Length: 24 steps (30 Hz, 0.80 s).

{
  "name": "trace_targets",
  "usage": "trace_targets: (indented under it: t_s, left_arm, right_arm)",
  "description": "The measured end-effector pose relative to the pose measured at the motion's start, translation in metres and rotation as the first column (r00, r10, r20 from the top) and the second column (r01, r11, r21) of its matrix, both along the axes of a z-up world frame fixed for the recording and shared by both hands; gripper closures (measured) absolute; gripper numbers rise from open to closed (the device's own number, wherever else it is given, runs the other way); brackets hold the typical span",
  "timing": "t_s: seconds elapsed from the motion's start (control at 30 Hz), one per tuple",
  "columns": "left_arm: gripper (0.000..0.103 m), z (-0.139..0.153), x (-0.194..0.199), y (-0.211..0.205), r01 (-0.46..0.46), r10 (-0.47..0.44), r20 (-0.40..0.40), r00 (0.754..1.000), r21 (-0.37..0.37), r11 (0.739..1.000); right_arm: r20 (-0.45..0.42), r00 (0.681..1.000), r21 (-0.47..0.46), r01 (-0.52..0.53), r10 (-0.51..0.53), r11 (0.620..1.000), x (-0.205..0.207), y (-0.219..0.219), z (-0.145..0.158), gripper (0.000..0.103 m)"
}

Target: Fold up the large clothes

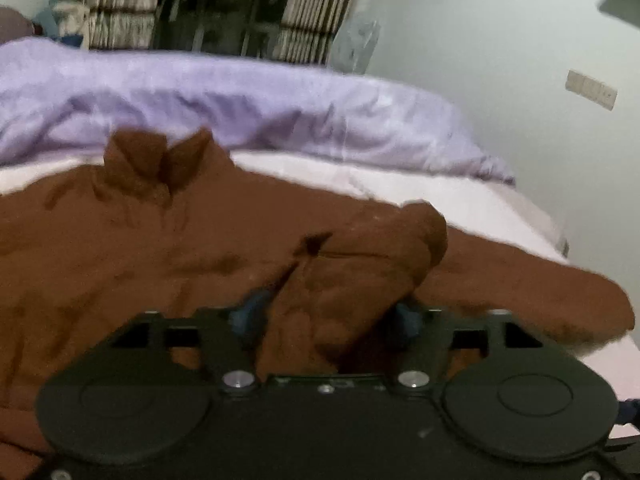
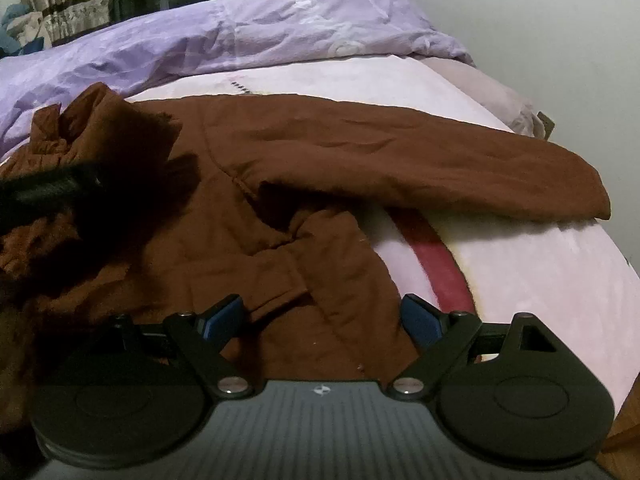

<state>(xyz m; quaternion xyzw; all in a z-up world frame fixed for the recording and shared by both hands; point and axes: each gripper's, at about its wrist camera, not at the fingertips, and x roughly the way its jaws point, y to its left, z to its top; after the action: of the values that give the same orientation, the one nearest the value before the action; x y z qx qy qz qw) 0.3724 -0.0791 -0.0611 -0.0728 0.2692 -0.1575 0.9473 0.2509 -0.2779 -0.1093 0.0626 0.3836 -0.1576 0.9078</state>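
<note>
Brown coat [image 2: 320, 152] spread across bed [image 2: 540, 280], one sleeve [image 2: 460, 176] still outstretched. Left gripper [image 1: 328, 312] apart, a bunched fold between its fingers, seemingly unclamped (blurred). Right gripper [image 2: 322, 312] apart over hem. Next: bring sleeve inward

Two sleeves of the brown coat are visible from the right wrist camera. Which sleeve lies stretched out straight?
The long sleeve reaching right across the pink sheet lies straight. The other sleeve, nearer the right gripper, is bent and bunched.
</note>
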Motion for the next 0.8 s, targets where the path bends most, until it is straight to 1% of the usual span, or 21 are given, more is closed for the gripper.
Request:
trace_targets:
  t_s: [0.03, 0.1, 0.13, 0.17, 0.2, 0.23, 0.27, 0.3, 0.33, 0.37, 0.4, 0.43, 0.47, 0.5, 0.57, 0.6, 0.67, 0.73, 0.8]
  left_arm:
    - [0.024, 0.0, 0.001, 0.001, -0.002, 0.002, 0.001, 1.0, -0.004, 1.0]
    - [0.024, -0.012, 0.009, 0.001, 0.008, -0.008, -0.035, 0.999, -0.008, 1.0]
    - [0.024, -0.02, 0.011, -0.001, 0.021, -0.021, -0.071, 0.997, 0.005, 1.0]
    - [0.024, -0.028, 0.013, -0.005, 0.031, -0.028, -0.093, 0.995, 0.034, 0.999]
    - [0.024, -0.031, 0.01, -0.01, 0.037, -0.031, -0.069, 0.997, 0.074, 0.997]
    - [0.024, -0.027, 0.006, -0.017, 0.045, -0.04, -0.044, 0.998, 0.117, 0.992]
    - [0.024, -0.02, 0.001, -0.022, 0.068, -0.065, -0.023, 0.998, 0.136, 0.988]
    - [0.023, -0.014, -0.003, -0.023, 0.092, -0.094, 0.006, 0.996, 0.12, 0.988]
    - [0.021, -0.008, -0.011, -0.021, 0.116, -0.12, 0.045, 0.992, 0.082, 0.99]
    - [0.015, -0.003, -0.017, -0.018, 0.137, -0.14, 0.084, 0.987, 0.04, 0.99]
    - [0.013, 0.0, -0.02, -0.016, 0.15, -0.15, 0.107, 0.983, 0.014, 0.989]
    - [0.012, 0.0, -0.019, -0.015, 0.155, -0.154, 0.112, 0.982, 0.005, 0.988]
    - [0.012, -0.002, -0.014, -0.017, 0.153, -0.153, 0.092, 0.984, 0.008, 0.988]
    - [0.012, -0.008, -0.008, -0.019, 0.147, -0.148, 0.048, 0.988, 0.021, 0.989]
    - [0.011, -0.022, 0.008, -0.025, 0.156, -0.152, -0.066, 0.986, 0.051, 0.986]
    - [0.011, -0.026, 0.01, -0.029, 0.156, -0.15, -0.084, 0.985, 0.074, 0.985]
    - [0.01, -0.023, 0.008, -0.035, 0.165, -0.16, -0.052, 0.986, 0.12, 0.979]
    - [0.01, -0.015, 0.001, -0.032, 0.175, -0.173, -0.03, 0.984, 0.108, 0.979]
    - [0.01, -0.003, -0.005, -0.02, 0.161, -0.159, -0.028, 0.987, 0.082, 0.984]
  right_arm:
    - [0.0, 1.0, 0.0, 0.002, -0.002, 1.0, 0.0, 0.0, 0.0, 0.0]
    - [-0.001, 1.0, -0.002, 0.006, -0.006, 1.0, 0.001, 0.0, 0.0, 0.0]
    - [-0.002, 1.0, -0.005, 0.007, -0.007, 1.0, 0.001, 0.0, -0.001, 0.002]
    - [-0.005, 1.0, -0.012, 0.007, -0.007, 1.0, 0.002, 0.001, -0.001, 0.004]
    - [-0.012, 1.0, -0.024, 0.007, -0.007, 1.0, 0.003, 0.002, 0.0, 0.007]
    - [-0.016, 1.0, -0.036, 0.005, -0.005, 0.999, 0.003, 0.003, 0.0, 0.008]
    - [-0.017, 1.0, -0.043, 0.0, 0.0, 0.999, 0.003, 0.003, 0.002, 0.008]
    - [-0.015, 1.0, -0.044, -0.002, 0.001, 0.999, 0.001, 0.002, 0.003, 0.008]
    - [-0.012, 1.0, -0.04, 0.0, -0.001, 0.999, 0.001, 0.0, 0.005, 0.008]
    - [-0.008, 1.0, -0.033, 0.007, -0.007, 0.999, 0.0, -0.003, 0.006, 0.008]
    - [-0.004, 1.0, -0.028, 0.013, -0.013, 1.0, -0.001, -0.005, 0.007, 0.008]
    - [-0.002, 1.0, -0.025, 0.018, -0.018, 1.0, -0.002, -0.007, 0.008, 0.008]
    - [-0.001, 1.0, -0.027, 0.022, -0.022, 0.999, -0.002, -0.008, 0.008, 0.008]
    - [-0.002, 1.0, -0.031, 0.029, -0.029, 0.999, -0.003, -0.009, 0.008, 0.008]
    - [-0.002, 0.999, -0.032, 0.035, -0.035, 0.999, -0.005, -0.011, 0.007, 0.008]
    - [-0.001, 0.999, -0.028, 0.038, -0.038, 0.999, -0.005, -0.012, 0.007, 0.008]
    - [-0.003, 0.999, -0.022, 0.045, -0.045, 0.999, -0.007, -0.016, 0.006, 0.008]
    - [-0.002, 0.999, -0.024, 0.049, -0.049, 0.999, -0.009, -0.019, 0.007, 0.008]
    - [0.014, 0.998, -0.023, 0.061, -0.06, 0.998, -0.014, -0.028, 0.01, 0.008]
